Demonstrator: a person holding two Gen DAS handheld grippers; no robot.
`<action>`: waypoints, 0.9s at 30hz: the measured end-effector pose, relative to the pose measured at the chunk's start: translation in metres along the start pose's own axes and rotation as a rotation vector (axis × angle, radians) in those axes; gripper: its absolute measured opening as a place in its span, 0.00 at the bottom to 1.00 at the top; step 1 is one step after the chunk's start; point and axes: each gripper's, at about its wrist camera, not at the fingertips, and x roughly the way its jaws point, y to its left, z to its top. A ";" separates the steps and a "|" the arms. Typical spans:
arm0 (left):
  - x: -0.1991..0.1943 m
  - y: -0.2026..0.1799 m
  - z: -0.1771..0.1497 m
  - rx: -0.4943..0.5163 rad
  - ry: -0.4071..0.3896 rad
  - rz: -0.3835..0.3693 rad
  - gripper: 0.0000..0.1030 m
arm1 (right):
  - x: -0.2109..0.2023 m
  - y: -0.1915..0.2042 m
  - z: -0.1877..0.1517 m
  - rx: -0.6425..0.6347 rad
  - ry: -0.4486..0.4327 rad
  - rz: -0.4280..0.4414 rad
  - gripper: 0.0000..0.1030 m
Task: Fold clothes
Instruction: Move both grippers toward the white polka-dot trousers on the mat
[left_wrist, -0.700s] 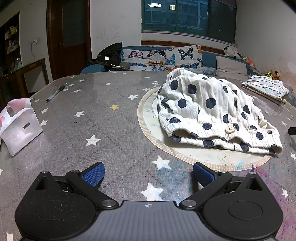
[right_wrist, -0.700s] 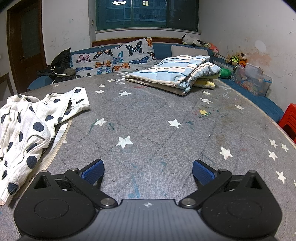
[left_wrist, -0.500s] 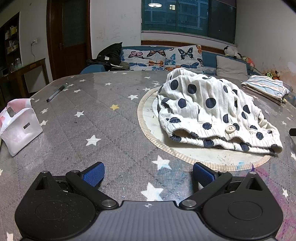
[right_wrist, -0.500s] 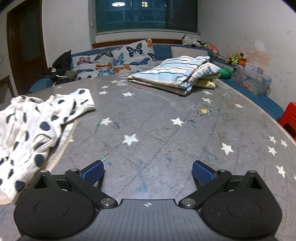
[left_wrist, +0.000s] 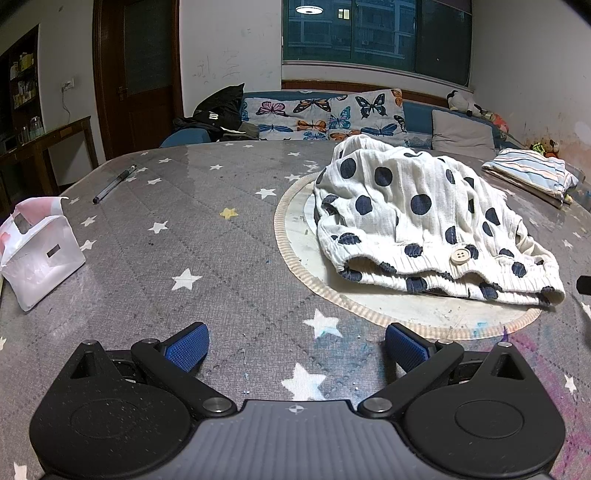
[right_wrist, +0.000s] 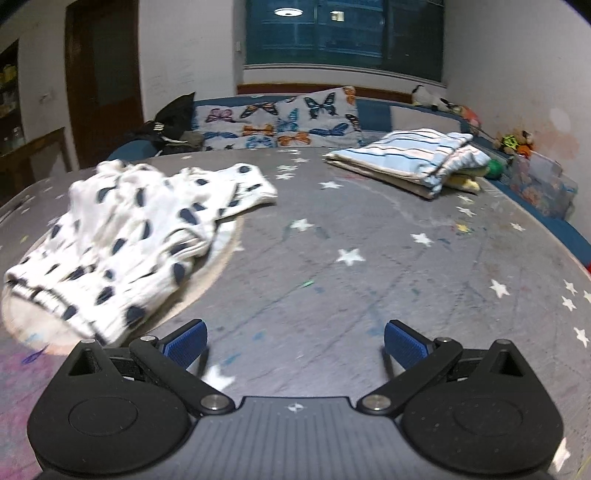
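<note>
Left wrist view: left gripper (left_wrist: 297, 343) hung over the star-printed table (left_wrist: 221, 266), jaws wide apart, nothing between them — the polka-dot garment (left_wrist: 424, 218) lay crumpled on a round mat (left_wrist: 295, 258), ahead and right.

Right wrist view: right gripper (right_wrist: 295, 341) likewise spread and empty; garment (right_wrist: 140, 236) to its left, blurred — folded striped cloth (right_wrist: 406, 158) far right.

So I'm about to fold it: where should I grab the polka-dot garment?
Take the polka-dot garment by its ribbed waistband, coming in low from the near side; that thick edge by the button faces the open left gripper and stands slightly off the mat.
</note>
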 end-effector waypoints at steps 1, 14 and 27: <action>-0.002 0.002 -0.001 0.000 0.000 0.000 1.00 | -0.003 0.003 -0.001 -0.008 -0.003 0.007 1.00; -0.004 -0.003 -0.004 -0.008 0.007 0.028 1.00 | -0.021 0.036 -0.011 -0.088 -0.002 0.080 1.00; -0.012 -0.017 -0.006 -0.033 0.027 0.058 1.00 | -0.027 0.054 -0.015 -0.126 -0.001 0.118 1.00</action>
